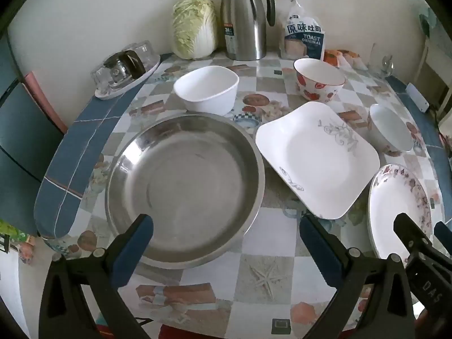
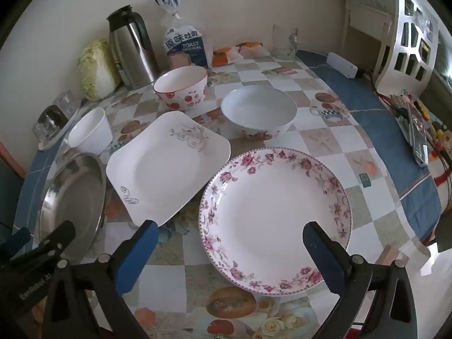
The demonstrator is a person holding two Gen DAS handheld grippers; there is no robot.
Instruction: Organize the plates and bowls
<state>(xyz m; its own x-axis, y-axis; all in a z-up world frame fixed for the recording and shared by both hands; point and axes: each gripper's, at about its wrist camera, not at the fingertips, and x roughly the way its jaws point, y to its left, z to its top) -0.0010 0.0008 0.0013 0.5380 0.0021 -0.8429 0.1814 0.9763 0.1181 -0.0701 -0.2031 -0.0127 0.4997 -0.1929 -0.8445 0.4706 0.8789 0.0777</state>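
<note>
Steel-bright, the wide round metal basin (image 1: pixel 185 189) lies below the spread left claw (image 1: pixel 226 250), while the spread right claw (image 2: pixel 230 254) hovers above the floral-rimmed round plate (image 2: pixel 275 217), likely preparing for stacking.

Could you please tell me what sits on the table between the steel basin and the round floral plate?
The square white plate lies between the steel basin and the round floral plate, apart from both; the right wrist view shows this best.

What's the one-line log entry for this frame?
left gripper: open, over steel basin | right gripper: open, over floral plate | square plate between | nothing stacked
</note>
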